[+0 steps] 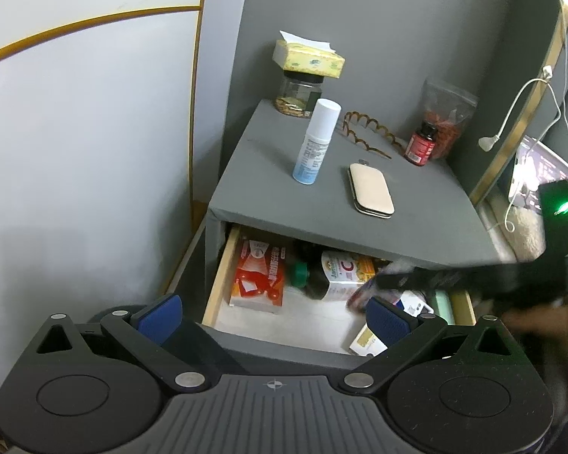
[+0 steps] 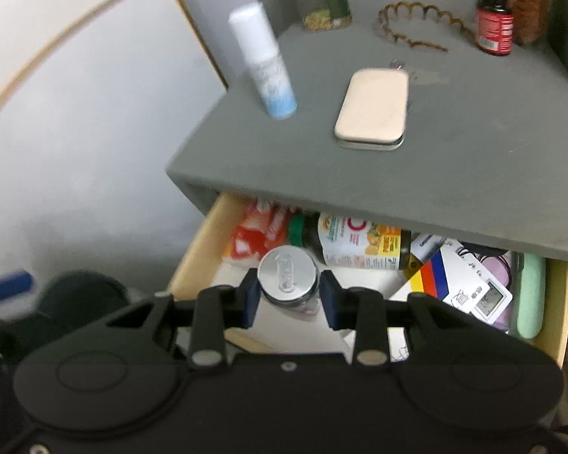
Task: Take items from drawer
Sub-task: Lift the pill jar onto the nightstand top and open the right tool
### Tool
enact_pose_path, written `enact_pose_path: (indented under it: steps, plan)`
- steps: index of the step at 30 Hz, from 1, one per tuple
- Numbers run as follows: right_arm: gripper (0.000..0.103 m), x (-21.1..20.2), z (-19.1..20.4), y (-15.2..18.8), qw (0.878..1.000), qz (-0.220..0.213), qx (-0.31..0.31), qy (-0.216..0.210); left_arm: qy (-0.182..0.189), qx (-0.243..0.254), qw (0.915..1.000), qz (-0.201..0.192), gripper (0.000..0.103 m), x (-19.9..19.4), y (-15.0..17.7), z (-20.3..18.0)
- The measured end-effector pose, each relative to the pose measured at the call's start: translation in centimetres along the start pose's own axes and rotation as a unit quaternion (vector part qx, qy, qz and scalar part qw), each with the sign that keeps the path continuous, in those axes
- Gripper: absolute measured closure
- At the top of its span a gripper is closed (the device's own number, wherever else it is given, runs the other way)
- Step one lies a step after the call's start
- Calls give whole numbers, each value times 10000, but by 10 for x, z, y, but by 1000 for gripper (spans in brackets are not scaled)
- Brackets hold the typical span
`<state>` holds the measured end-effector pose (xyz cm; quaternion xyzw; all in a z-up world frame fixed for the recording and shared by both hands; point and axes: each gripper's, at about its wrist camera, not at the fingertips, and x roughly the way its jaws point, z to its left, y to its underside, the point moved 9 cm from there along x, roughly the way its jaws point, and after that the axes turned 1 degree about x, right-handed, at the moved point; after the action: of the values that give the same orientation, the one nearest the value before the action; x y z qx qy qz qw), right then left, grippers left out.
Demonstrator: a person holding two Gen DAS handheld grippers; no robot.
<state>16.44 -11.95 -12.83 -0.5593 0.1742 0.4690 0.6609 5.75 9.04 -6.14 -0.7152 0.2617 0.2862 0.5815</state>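
The grey nightstand's drawer [image 1: 217,283] stands open and holds several items: a red box [image 1: 259,278], a dark vitamin bottle with a green cap [image 1: 331,274] and small boxes. My right gripper [image 2: 288,297] is shut on a small jar with a silver lid [image 2: 287,274], held just above the drawer [image 2: 193,261]. The vitamin bottle [image 2: 354,242] lies behind it. My left gripper [image 1: 272,319] is open and empty, in front of the drawer's front edge. The right gripper also shows blurred in the left wrist view [image 1: 394,280], over the drawer's right part.
On the nightstand top [image 1: 276,193] stand a white spray bottle [image 1: 316,142], a beige case [image 1: 371,193], a hair band [image 1: 367,132], a red pill bottle [image 1: 422,143], a jar under a tissue pack [image 1: 299,94] and a bag. White wall at left; cables and bed at right.
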Motion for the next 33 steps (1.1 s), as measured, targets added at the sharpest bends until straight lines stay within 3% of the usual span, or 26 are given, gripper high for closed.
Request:
enact_pose_path:
  steps: [3, 6, 8, 12, 15, 17, 18, 30, 33]
  plan:
    - [70, -27, -16, -34, 9982, -525, 18, 293, -22, -54, 10000, 49, 1, 2, 1, 2]
    - [70, -37, -29, -60, 9929, -762, -226, 880, -66, -41, 10000, 57, 1, 2, 1, 3]
    - [70, -35, -42, -74, 9875, -796, -447, 1285, -64, -21, 10000, 51, 1, 1, 1, 2]
    - [69, -18, -62, -82, 9813, -650, -653, 1692, -52, 27, 10000, 5, 1, -1, 0, 0]
    - [62, -4, -64, -75, 9759, -579, -896, 1904, -89, 50, 9999, 17, 1, 0, 2, 0]
    - [44, 0, -64, -70, 9761, -551, -906, 1897, -98, 43, 9999, 32, 1, 1, 3, 1]
    - [43, 0, -64, -68, 9769, -574, -861, 1871, -93, 36, 9999, 40, 1, 2, 3, 1]
    - [43, -6, -80, -59, 9757, -919, -565, 1905, -11, 74, 9999, 81, 1, 5, 5, -3]
    - [47, 0, -81, -64, 9775, -966, -513, 1805, -19, 129, 9999, 103, 1, 7, 7, -3]
